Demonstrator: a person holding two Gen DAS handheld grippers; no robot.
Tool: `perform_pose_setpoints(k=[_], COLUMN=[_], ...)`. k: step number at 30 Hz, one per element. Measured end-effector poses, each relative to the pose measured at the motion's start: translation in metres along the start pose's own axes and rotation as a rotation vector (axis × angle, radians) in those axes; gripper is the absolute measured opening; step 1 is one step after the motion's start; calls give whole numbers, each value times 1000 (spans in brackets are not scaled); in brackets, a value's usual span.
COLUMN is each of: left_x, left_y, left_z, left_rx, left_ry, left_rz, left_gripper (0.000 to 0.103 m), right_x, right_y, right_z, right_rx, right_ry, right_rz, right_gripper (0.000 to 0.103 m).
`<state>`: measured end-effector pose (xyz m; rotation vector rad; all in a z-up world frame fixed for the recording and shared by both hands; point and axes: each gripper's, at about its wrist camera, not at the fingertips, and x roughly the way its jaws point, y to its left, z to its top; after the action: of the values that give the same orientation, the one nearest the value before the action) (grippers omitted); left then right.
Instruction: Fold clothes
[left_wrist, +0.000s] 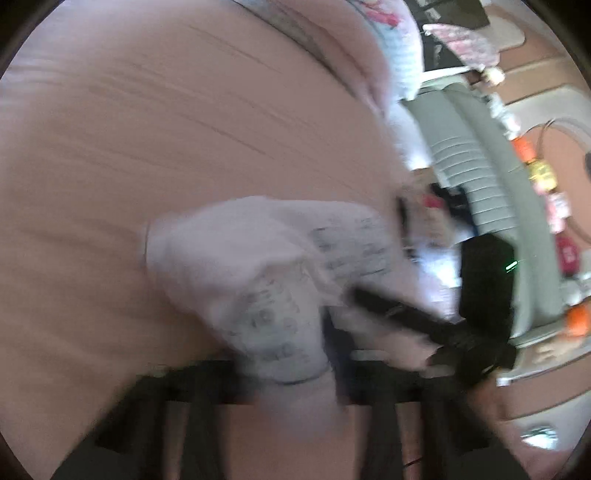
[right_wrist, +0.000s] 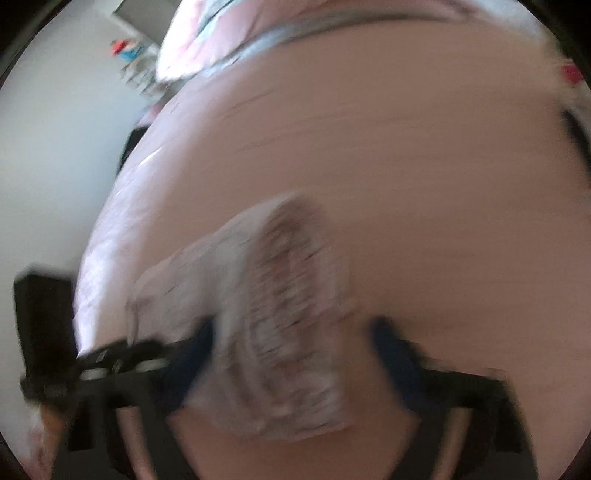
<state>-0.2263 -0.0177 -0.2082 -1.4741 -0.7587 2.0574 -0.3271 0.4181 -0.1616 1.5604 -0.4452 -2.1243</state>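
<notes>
Both grippers, left (left_wrist: 295, 350) and right (right_wrist: 295, 350), have a white printed garment (left_wrist: 258, 266) bunched between their fingers over the pink bedsheet (left_wrist: 147, 129); too blurry to tell grip.

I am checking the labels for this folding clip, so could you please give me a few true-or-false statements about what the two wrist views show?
1. The white printed garment lies on a pink bedsheet. True.
2. The garment is plain black with no print. False: it is white with dark printed marks.
3. In the left wrist view, the right gripper reaches in from the right side to the garment's edge. True.
4. The garment lies spread out flat. False: it is bunched and creased.
5. A pillow lies at the far end of the bed. True.
6. The bed is covered by a green sheet. False: the sheet is pink.
</notes>
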Motion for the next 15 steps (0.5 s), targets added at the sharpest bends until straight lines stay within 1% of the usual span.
perform_pose_setpoints(k=[1, 2, 3, 4, 6, 7, 8, 9, 11, 12, 13, 14, 15], left_x=[-6, -15, -26, -34, -47, -51, -50, -44, -27, -22, -25, -34, -45], left_y=[-4, -5, -4, -5, -8, -9, -13, -15, -11, -9, -10, -14, -18], left_z=[-3, -8, -15, -22, -36, -44, -51, -57, -72, -77, -80, -82, -83], left_rx=[-6, -31, -70, -93, -101, -94, -70, -34, 36, 56, 70, 76, 87], left_ry=[2, 9, 19, 24, 41, 65, 89, 123, 212, 240, 236, 216, 183], left_rz=[-2, -30, -77, -111, -150, -142, -104, -45, 105, 158, 169, 173, 202], left_gripper=[20, 20, 20, 20, 20, 22, 25, 26, 39, 39, 40, 42, 43], right_x=[0, -5, -14, -23, -43, -54, -62, -63, -53, -40, -35, -37, -42], right_y=[1, 2, 1, 0, 1, 3, 5, 7, 7, 6, 5, 6, 8], right_z=[-3, -8, -14, -20, -37, -45, -55, -66, -87, -99, -108, -114, -117], right_rx=[12, 32, 57, 82, 107, 116, 114, 110, 111, 95, 70, 45, 26], right_ry=[14, 16, 10, 4, -15, -26, -30, -13, 56, 108, 122, 106, 103], right_rz=[9, 30, 59, 88, 137, 161, 163, 146, 101, 53, 25, 19, 7], right_gripper=[49, 47, 44, 43, 43, 43, 43, 43, 44, 45, 46, 48, 55])
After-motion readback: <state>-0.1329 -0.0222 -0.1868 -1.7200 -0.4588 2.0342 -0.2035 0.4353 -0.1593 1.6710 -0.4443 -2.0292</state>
